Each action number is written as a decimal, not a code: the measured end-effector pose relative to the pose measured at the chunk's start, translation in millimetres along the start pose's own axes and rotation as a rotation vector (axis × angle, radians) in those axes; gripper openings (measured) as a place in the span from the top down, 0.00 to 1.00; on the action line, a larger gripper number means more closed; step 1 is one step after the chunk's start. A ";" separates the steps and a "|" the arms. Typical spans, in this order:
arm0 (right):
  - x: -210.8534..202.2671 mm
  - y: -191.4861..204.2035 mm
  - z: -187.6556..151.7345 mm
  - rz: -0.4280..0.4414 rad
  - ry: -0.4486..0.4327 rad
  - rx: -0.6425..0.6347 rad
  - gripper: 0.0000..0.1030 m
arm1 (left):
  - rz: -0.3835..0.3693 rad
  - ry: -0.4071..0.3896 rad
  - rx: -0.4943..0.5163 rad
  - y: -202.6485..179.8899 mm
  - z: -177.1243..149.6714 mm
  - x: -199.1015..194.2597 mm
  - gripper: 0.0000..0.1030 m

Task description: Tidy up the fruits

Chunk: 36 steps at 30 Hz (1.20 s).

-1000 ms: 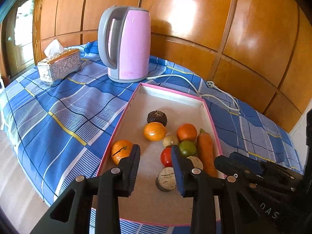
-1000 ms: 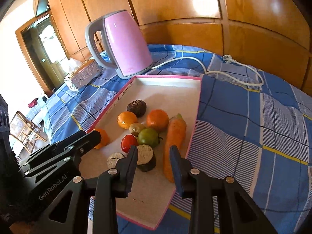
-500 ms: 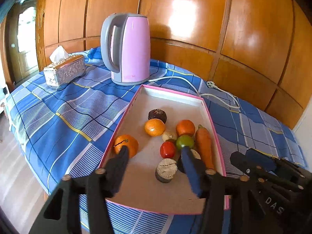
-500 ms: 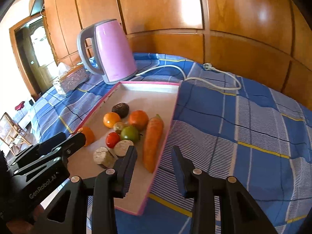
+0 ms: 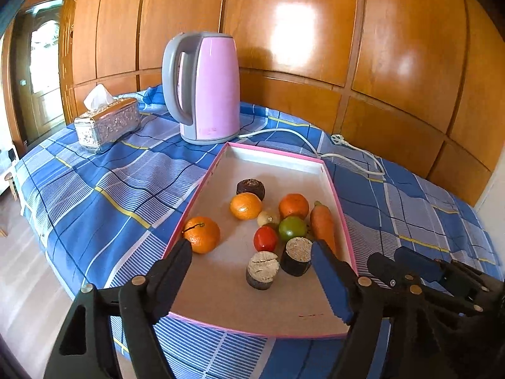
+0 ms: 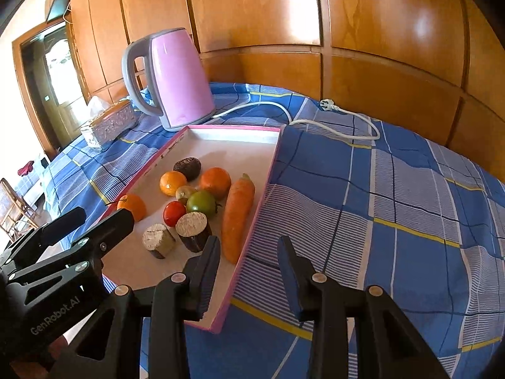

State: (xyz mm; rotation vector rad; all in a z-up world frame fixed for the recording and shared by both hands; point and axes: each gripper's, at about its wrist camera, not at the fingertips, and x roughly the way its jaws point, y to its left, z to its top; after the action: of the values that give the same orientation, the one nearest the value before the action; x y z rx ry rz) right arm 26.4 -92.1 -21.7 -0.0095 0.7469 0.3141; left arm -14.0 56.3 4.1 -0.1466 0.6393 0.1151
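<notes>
Pink-rimmed shallow cardboard tray [image 5: 334, 189] is seen holding fruits; left tool [image 5: 251, 254] opening, empty; right tool [image 6: 247, 251] narrowly parted, empty.

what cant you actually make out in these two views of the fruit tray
- Near corner of the pink tray, left wrist view: behind the left gripper, whose jaws are opening with nothing between them.
- Orange, right wrist view: partly behind the left gripper.
- Tissue box, right wrist view: pattern blurred.
- Kettle print, left wrist view: too small.
</notes>
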 end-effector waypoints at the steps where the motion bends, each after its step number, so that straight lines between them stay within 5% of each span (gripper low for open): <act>1: -0.6 0.0 -0.2 0.000 -0.001 0.000 0.63 | 0.000 -0.001 0.000 0.0 0.0 -0.6 0.23; 36: -1.1 3.7 -2.6 0.000 0.004 -0.002 0.63 | 0.030 0.011 -0.008 4.3 -1.3 -2.0 0.14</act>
State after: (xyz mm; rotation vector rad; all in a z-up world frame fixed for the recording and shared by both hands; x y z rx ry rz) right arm 22.9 -89.1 -22.5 -0.0119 0.7507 0.3145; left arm -17.0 60.1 3.8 -0.1453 0.6523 0.1460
